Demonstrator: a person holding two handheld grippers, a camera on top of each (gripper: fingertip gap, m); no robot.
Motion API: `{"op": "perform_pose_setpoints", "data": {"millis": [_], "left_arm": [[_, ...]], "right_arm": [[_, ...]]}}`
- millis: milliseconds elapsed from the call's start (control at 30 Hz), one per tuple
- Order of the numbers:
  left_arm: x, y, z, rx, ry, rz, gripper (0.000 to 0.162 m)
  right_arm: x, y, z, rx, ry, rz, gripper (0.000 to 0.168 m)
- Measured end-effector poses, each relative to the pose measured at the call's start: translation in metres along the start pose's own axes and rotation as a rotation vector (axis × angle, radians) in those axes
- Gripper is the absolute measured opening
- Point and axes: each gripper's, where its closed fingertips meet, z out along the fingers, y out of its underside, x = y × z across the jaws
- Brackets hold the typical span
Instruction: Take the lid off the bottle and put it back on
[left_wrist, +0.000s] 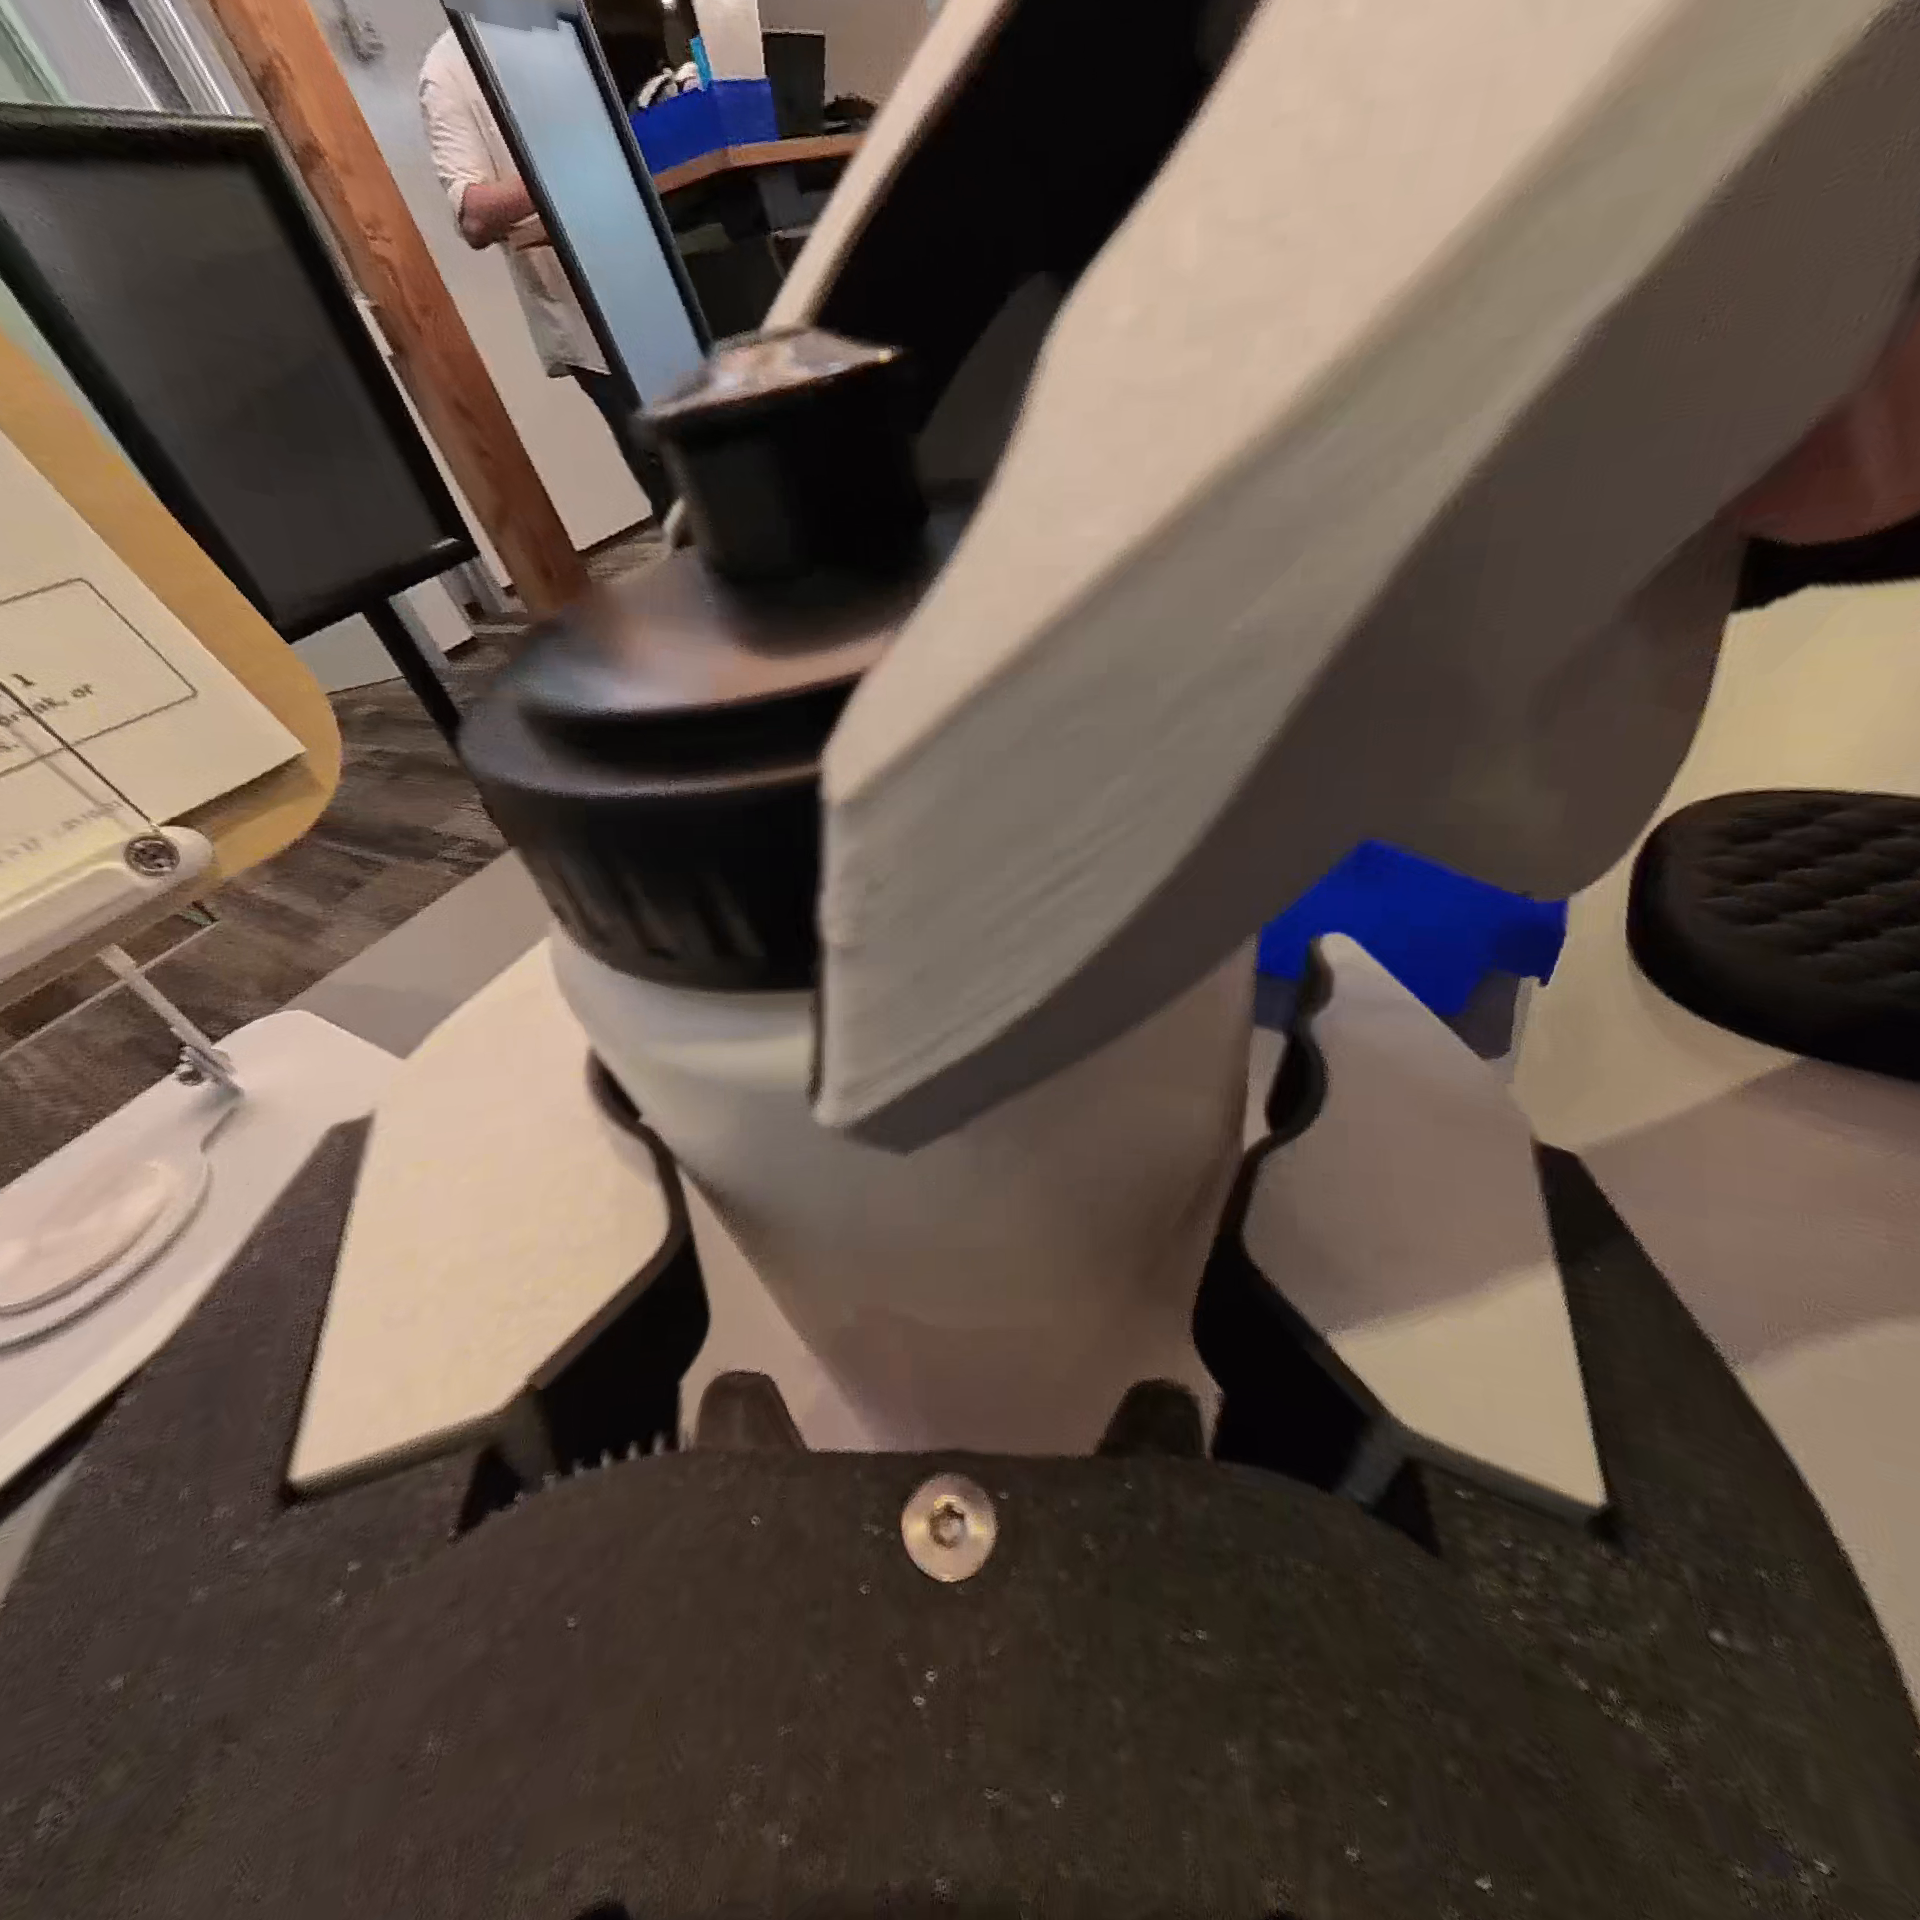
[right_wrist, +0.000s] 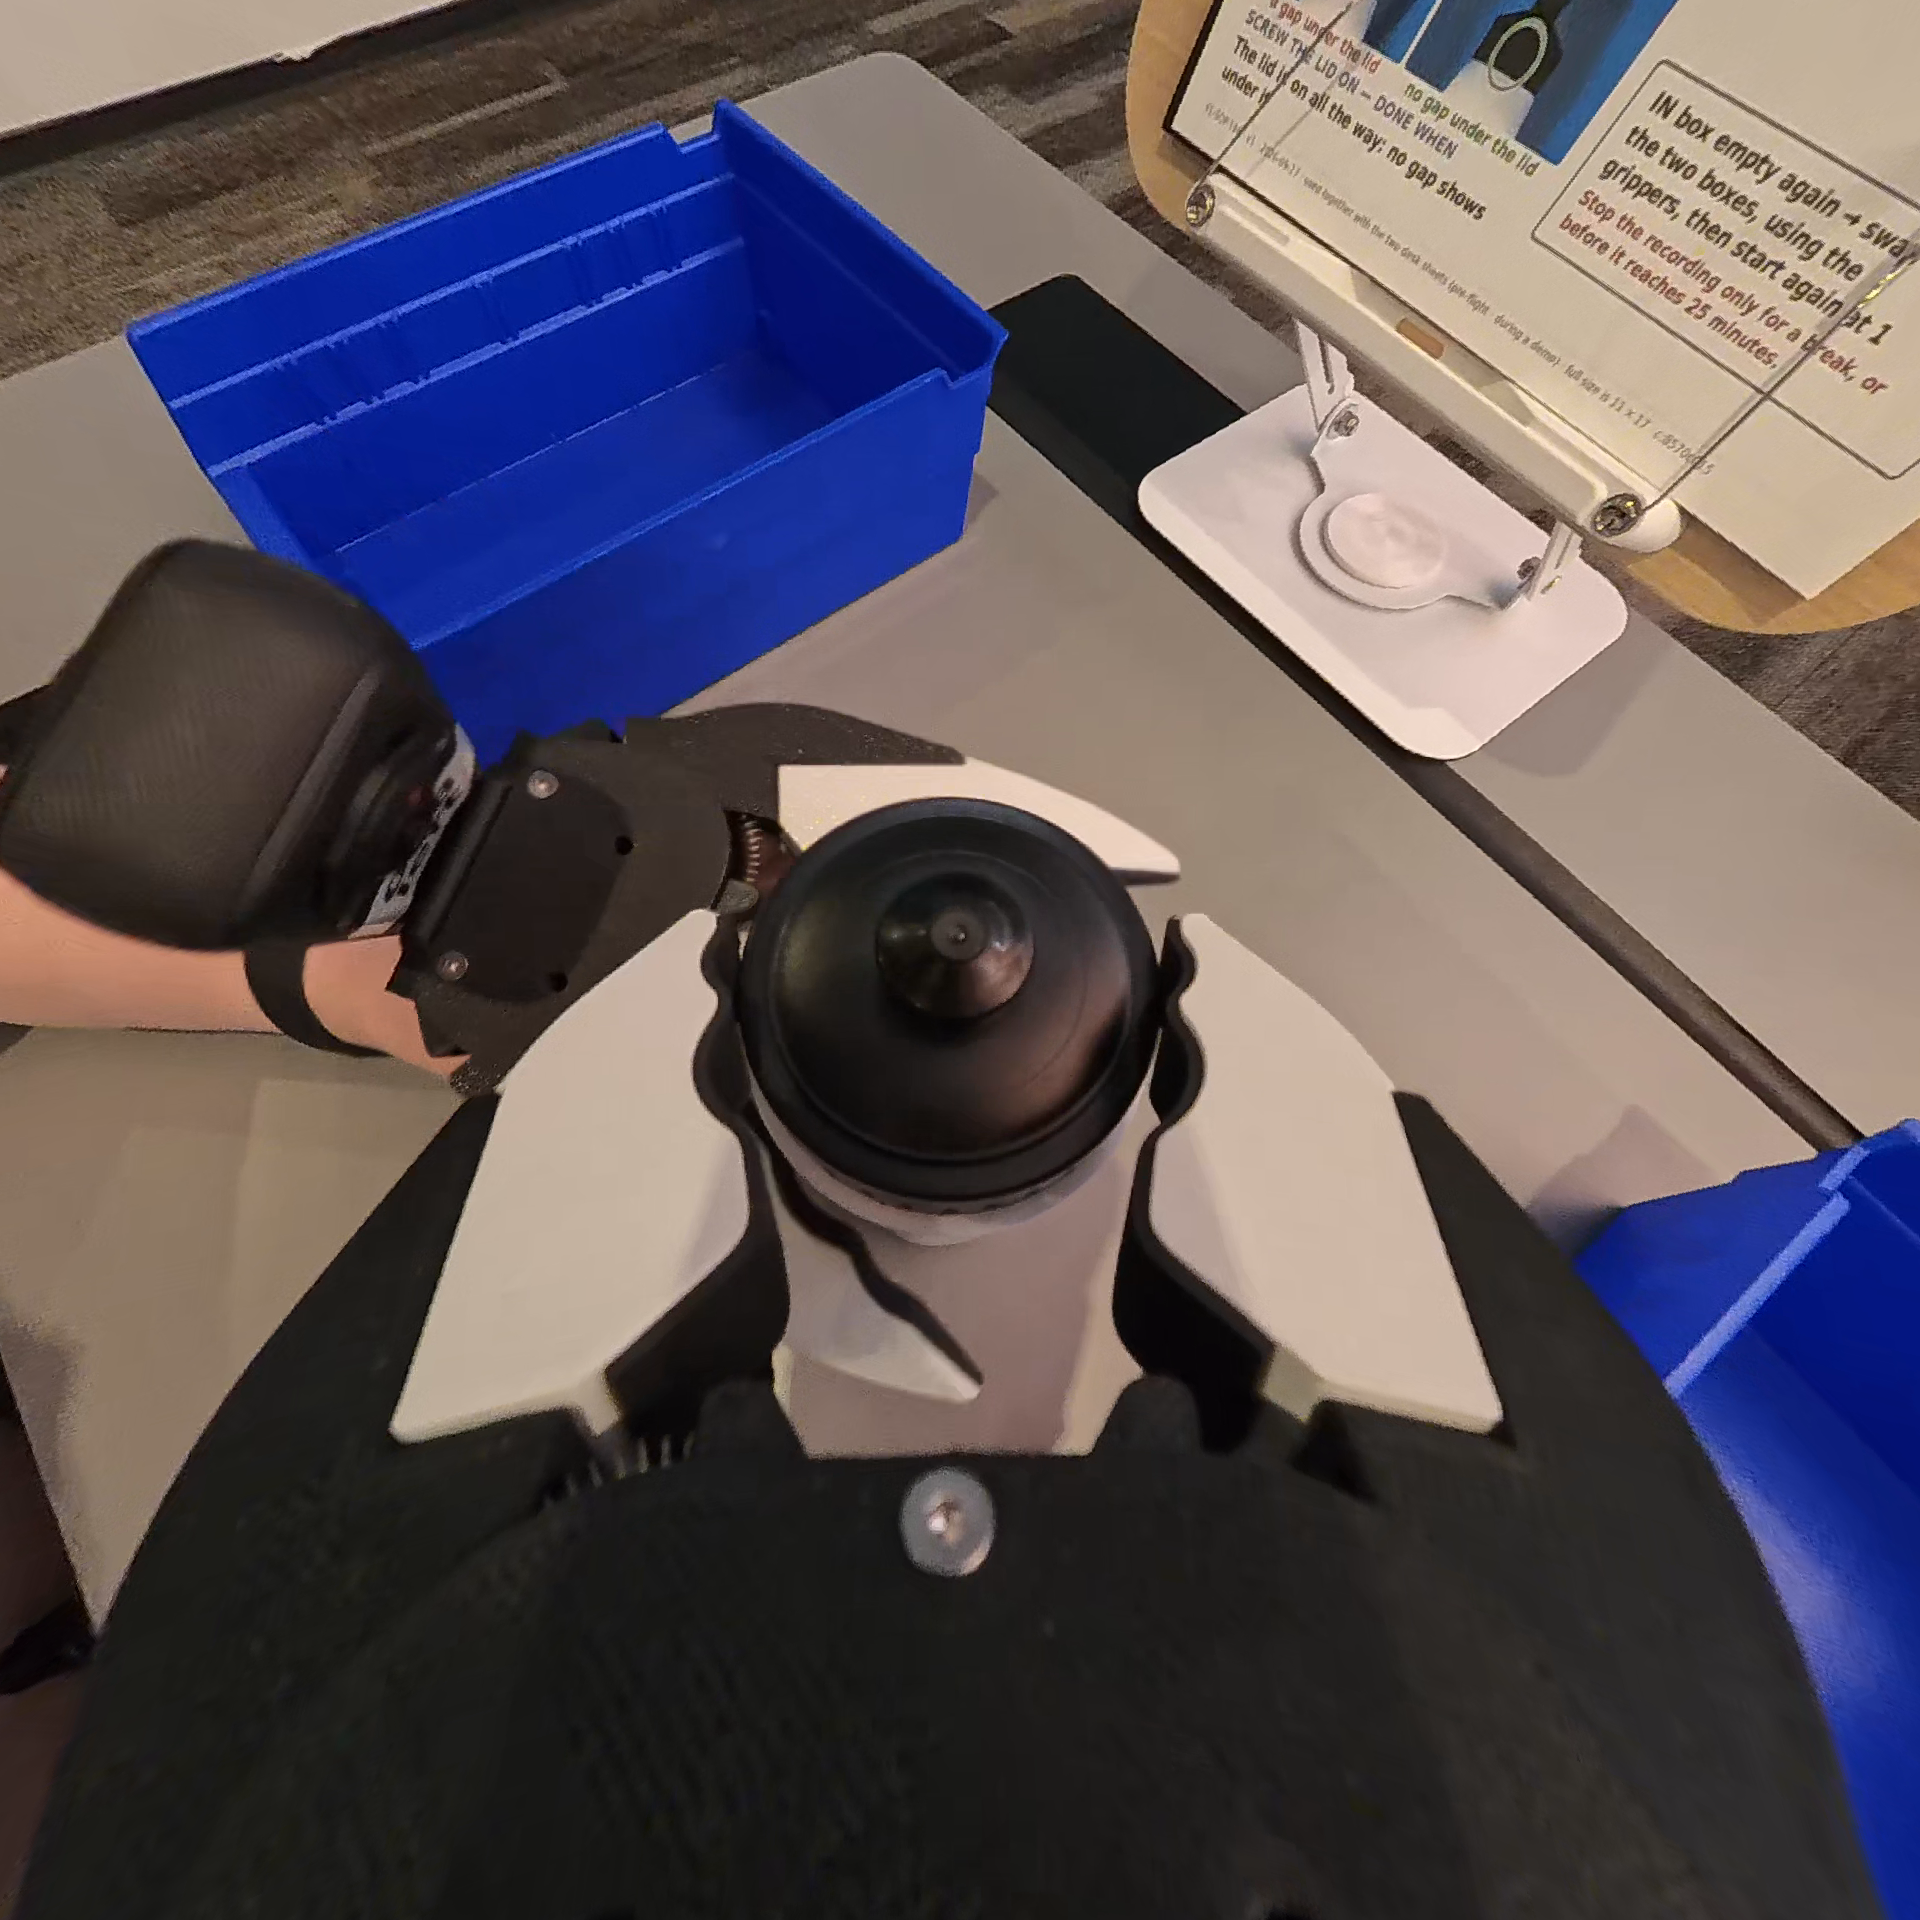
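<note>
Grey bench (right_wrist: 1143, 665) underneath, filling most of the right wrist view. On it at far left, a large open blue bin (right_wrist: 582, 416), ribbed inside. At the near right edge, the corner of a second blue bin (right_wrist: 1787, 1351). At far right, a white stand (right_wrist: 1382, 582) with a flat base, propping up a printed sheet on a wood-coloured board.

In the middle of the bench, between the two bins, a white bottle (left_wrist: 935, 1247), upright, with the black ribbed lid (right_wrist: 862, 1060) seated on its neck and a small black spout rising from the lid's centre.

Left tongs (left_wrist: 966, 1049) coming in from the left, low and level, closed on the white body of the bottle below the lid, one pale finger pressed against each side. Behind them in the right wrist view, a hand (right_wrist: 343, 997) with a black strap across it, gripping the handle.

Right tongs (right_wrist: 945, 966) reaching down from above, closed on the lid, the notched inner edges of both fingers touching its rim on opposite sides. In the left wrist view, one of these fingers slanting across the right side of the lid and slightly blurred.

Far beyond the bench in the left wrist view, a dark framed panel, a wooden post and a person in a pale top.
</note>
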Motion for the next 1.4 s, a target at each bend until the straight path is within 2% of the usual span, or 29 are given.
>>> {"op": "perform_pose_setpoints", "data": {"millis": [33,167,367,467,667,900,967,1033,1167,1400], "left_arm": [[0.000,-0.002,0.000,0.024,0.020,-0.029,0.110],[0.002,0.000,0.004,-0.014,0.058,-0.082,0.106],[0.003,0.002,0.004,-0.034,0.015,-0.099,0.106],[0.002,0.003,0.004,-0.048,-0.010,-0.107,0.106],[0.002,0.003,0.002,-0.047,-0.029,-0.109,0.106],[0.010,0.001,0.004,-0.043,0.008,-0.094,0.106],[0.010,0.001,0.006,-0.038,0.001,-0.057,0.110],[0.009,0.001,0.012,-0.030,-0.022,-0.007,0.121],[0.013,-0.003,0.019,0.010,0.047,-0.053,0.109],[0.020,-0.005,0.028,0.006,0.136,-0.051,0.106]], "right_arm": [[0.002,0.000,0.000,-0.001,0.004,0.005,0.079],[0.006,0.003,-0.002,-0.057,0.016,0.054,0.079],[0.008,0.008,-0.020,-0.378,0.038,0.085,0.077],[0.005,0.010,-0.022,-0.535,0.062,0.079,0.070],[0.003,0.013,-0.021,-0.710,0.121,0.109,0.072],[0.005,0.018,-0.027,-0.772,0.157,0.159,0.071],[0.005,0.018,-0.028,-0.775,0.164,0.166,0.071],[0.008,0.019,-0.029,-0.776,0.169,0.185,0.071],[0.015,0.022,-0.032,-0.790,0.174,0.179,0.071],[0.024,0.027,-0.038,-0.813,0.142,0.148,0.071]]}}
